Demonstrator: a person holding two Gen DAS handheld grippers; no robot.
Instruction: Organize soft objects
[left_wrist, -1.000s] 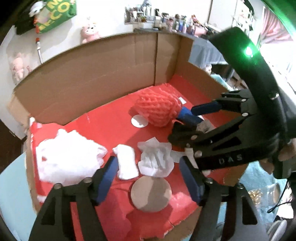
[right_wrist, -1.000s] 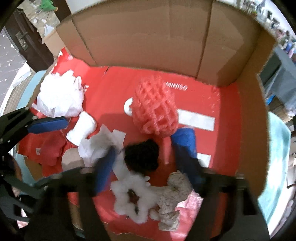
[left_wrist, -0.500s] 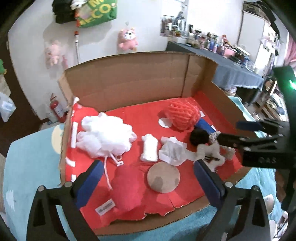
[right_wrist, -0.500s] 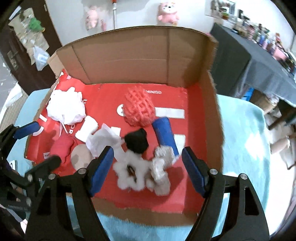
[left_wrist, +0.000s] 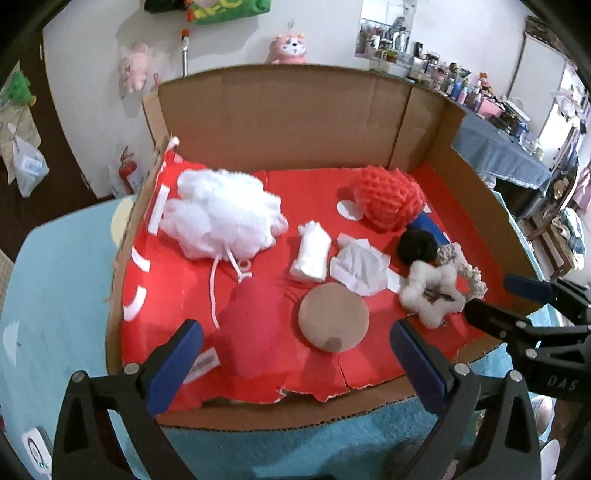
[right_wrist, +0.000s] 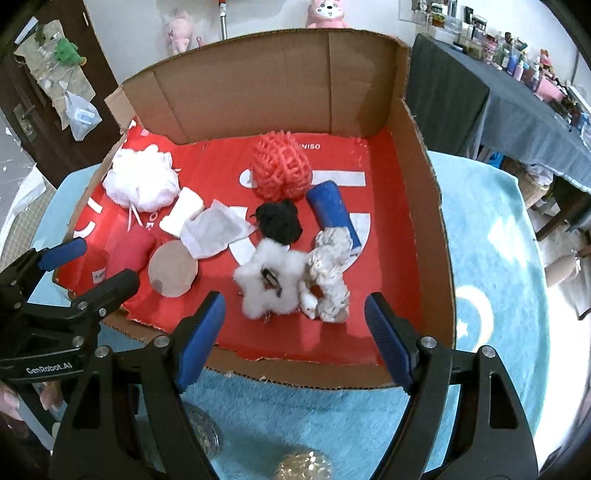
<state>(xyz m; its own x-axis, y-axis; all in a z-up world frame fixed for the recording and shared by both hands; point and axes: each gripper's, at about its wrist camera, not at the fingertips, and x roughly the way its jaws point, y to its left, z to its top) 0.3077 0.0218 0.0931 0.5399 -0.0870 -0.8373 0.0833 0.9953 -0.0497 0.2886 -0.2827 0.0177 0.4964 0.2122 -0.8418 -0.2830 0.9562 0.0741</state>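
Here, soft objects lay scattered across the red floor of an open cardboard box (right_wrist: 432, 206): a white mesh pouf (left_wrist: 221, 218) near its left edge, a coral net sponge (left_wrist: 388, 201) toward the back wall, a black pom-pom (right_wrist: 279, 221), a fluffy white scrunchie (right_wrist: 269, 284) and a cream knitted scrunchie (right_wrist: 330, 273) by the front edge. The left gripper (left_wrist: 295, 354), its jaws just opened wide, held nothing; the right gripper (right_wrist: 293, 334) likewise stood apart and empty. The box sat on a turquoise rug (right_wrist: 491, 258), with plush toys on the white wall (left_wrist: 92, 107) behind.
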